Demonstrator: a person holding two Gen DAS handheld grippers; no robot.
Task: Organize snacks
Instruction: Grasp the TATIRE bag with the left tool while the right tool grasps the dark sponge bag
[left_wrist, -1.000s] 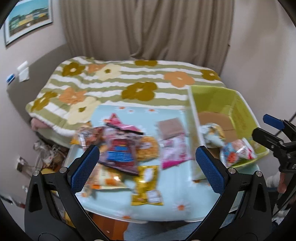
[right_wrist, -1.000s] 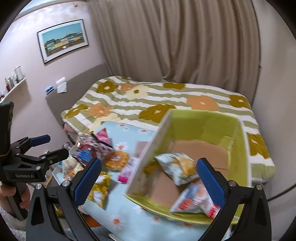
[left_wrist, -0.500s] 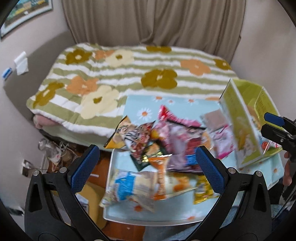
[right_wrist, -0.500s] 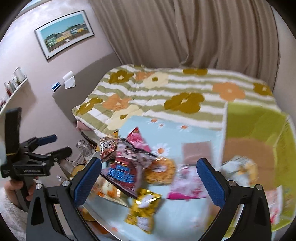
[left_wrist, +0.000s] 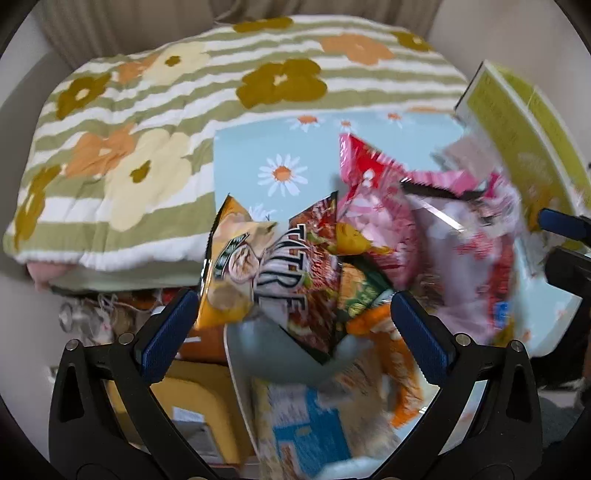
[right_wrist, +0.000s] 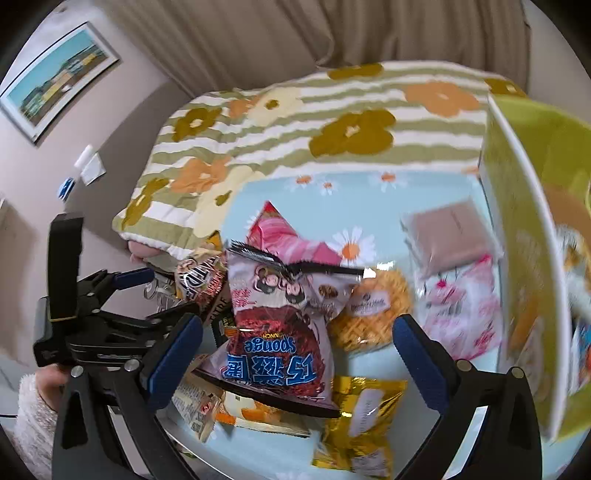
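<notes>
Left wrist view: left gripper (left_wrist: 291, 317) spread wide, nothing between the blue pads (left_wrist: 168, 328). From left: floral striped quilt (left_wrist: 147, 122) on the bed, then light-blue daisy tablecloth (left_wrist: 251, 155) over the table. Snack pile at centre: yellow-orange bag (left_wrist: 232, 266) at the table's left edge, red-and-black bag (left_wrist: 295, 273) overlapping it, green-and-orange packet (left_wrist: 364, 291) beside, pink bag (left_wrist: 373, 199) behind, blurred pale purple bag (left_wrist: 476, 258) further right. Blue-and-white packet (left_wrist: 306, 421) lowest, very blurred. Lime-green box (left_wrist: 517, 122) at far right, on the cloth.

Right wrist view: at left, a hand in fluffy white sleeve (right_wrist: 33, 417) holding the left gripper, near the pile's left side. Right gripper (right_wrist: 297, 350) likewise released, empty, above the pile. Sponge-crunch bag (right_wrist: 280, 332) on top at centre, waffle packet (right_wrist: 373, 306) just right of it, gold packet (right_wrist: 358, 417) below. Brown-and-pink packet (right_wrist: 454, 266) next to the box wall (right_wrist: 524, 258). Some bags inside the box, too blurred to name.
</notes>
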